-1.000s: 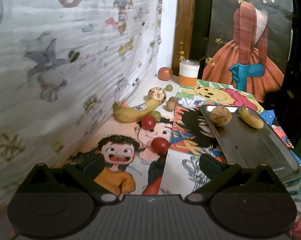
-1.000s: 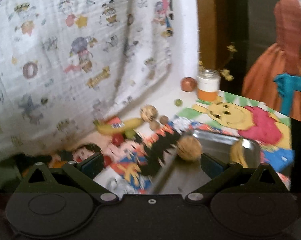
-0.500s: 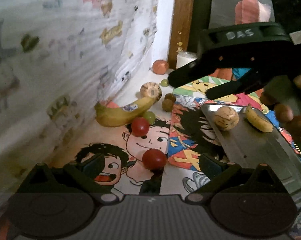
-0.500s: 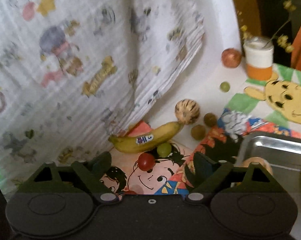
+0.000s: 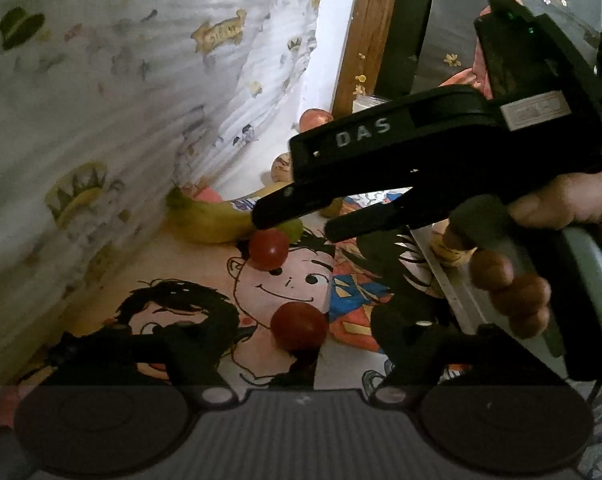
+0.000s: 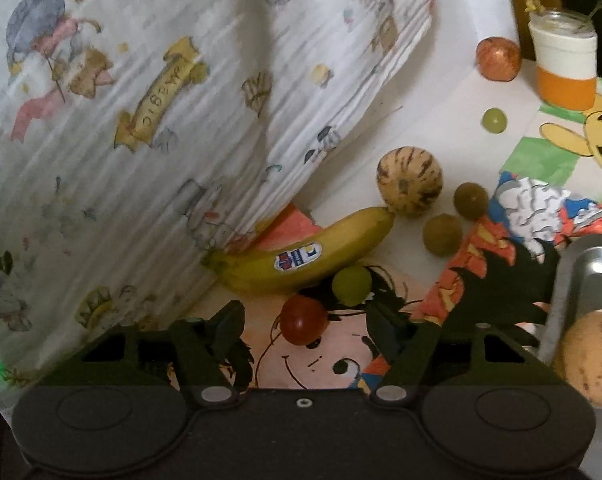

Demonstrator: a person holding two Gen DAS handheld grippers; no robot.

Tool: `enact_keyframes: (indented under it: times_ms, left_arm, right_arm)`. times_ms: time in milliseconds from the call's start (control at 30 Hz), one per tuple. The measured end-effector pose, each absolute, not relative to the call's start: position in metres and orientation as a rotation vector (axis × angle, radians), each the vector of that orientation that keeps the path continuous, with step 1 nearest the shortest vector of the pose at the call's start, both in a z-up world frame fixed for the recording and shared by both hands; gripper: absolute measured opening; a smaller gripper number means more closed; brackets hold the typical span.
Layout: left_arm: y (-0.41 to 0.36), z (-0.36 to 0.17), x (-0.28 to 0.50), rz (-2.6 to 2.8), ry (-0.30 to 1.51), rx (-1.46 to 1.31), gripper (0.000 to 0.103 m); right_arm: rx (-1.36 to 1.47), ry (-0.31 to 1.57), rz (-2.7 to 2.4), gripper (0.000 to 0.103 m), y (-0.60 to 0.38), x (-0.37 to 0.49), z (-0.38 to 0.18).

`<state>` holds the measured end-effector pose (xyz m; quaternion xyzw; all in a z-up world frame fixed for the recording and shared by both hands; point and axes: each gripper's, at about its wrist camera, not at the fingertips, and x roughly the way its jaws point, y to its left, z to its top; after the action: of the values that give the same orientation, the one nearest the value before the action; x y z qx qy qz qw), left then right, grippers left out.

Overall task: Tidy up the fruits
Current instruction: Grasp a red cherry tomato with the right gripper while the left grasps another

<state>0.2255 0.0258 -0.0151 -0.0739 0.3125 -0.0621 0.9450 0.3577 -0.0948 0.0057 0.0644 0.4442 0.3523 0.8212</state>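
Clearly, the right gripper (image 6: 305,332) is held wide open and empty, with a cherry tomato (image 6: 304,319) lying between its spread fingertips, just below the banana (image 6: 301,258). A second tomato (image 5: 299,325) is framed ahead of the left gripper (image 5: 301,344), likewise open and empty. The metal tray (image 6: 597,276) is seen to the right.

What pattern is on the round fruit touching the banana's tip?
Pale cream with dark brown streaks; the striped fruit shows best in the right wrist view.

Dim, warm indoor light — soft blur, perhaps motion, on the cloth (image 5: 101,100) — fisheye-bent edges.
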Motion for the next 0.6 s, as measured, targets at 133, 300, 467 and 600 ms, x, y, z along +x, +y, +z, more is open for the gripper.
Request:
enact_keyframes:
  times_ms: [133,300,467,600]
  left_arm:
    - [0.027,-0.016,0.227,-0.141,0.630,-0.169,0.067]
    - [0.029,-0.019,0.228,-0.142,0.645,-0.190,0.054]
    - [0.032,-0.018,0.229,-0.138,0.653,-0.205,0.045]
    - [0.032,-0.017,0.229,-0.131,0.659,-0.207,0.040]
  right_arm:
    - [0.125,0.958,0.762,0.062,-0.087,0.358,0.002]
    - [0.105,0.965,0.764,0.054,-0.079,0.357,-0.001]
    - [0.087,0.969,0.749,0.049,-0.072,0.359,-0.002]
    - [0.078,0.978,0.736,0.048,-0.067,0.360,-0.004]
